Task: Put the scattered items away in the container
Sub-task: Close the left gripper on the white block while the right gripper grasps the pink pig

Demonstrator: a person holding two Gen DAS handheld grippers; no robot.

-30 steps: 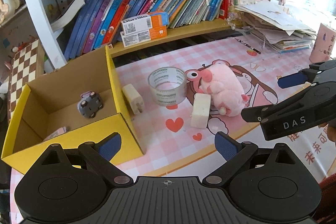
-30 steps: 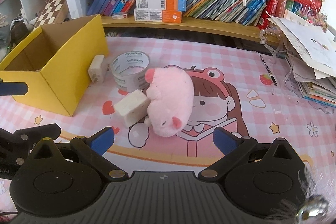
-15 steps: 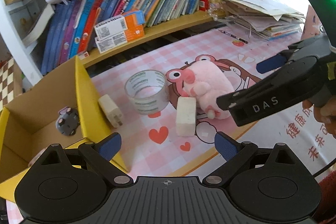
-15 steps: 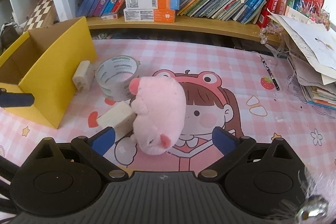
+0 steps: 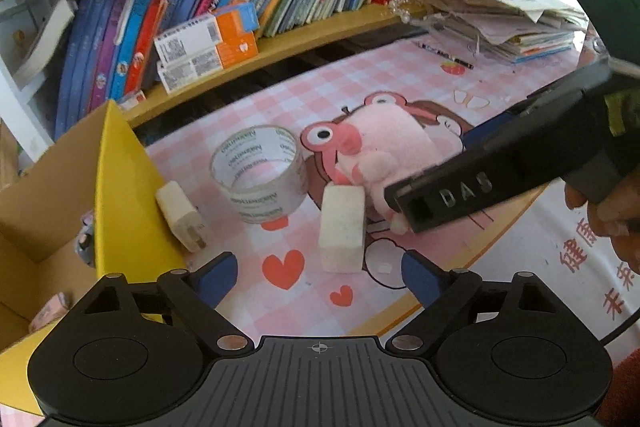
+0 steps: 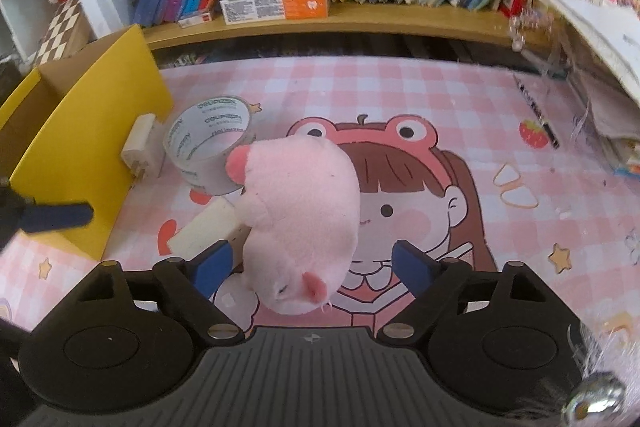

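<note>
Pick-up step: right tool (image 6: 310,265) closing around pink plush (image 6: 298,215), left tool (image 5: 318,277) closing, unclamped, toward white block (image 5: 342,229); next, clamp and carry to yellow box (image 5: 120,195).

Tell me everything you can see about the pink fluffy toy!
The pink plush toy looks soft and fuzzy, pale pink with darker pink bits at both ends. It lies on its side on the cartoon table mat. A white foam block presses against one side, and the roll of clear tape sits right behind it. The right gripper has the toy's near end between its blue fingers, closing in, not squeezing yet.
</note>
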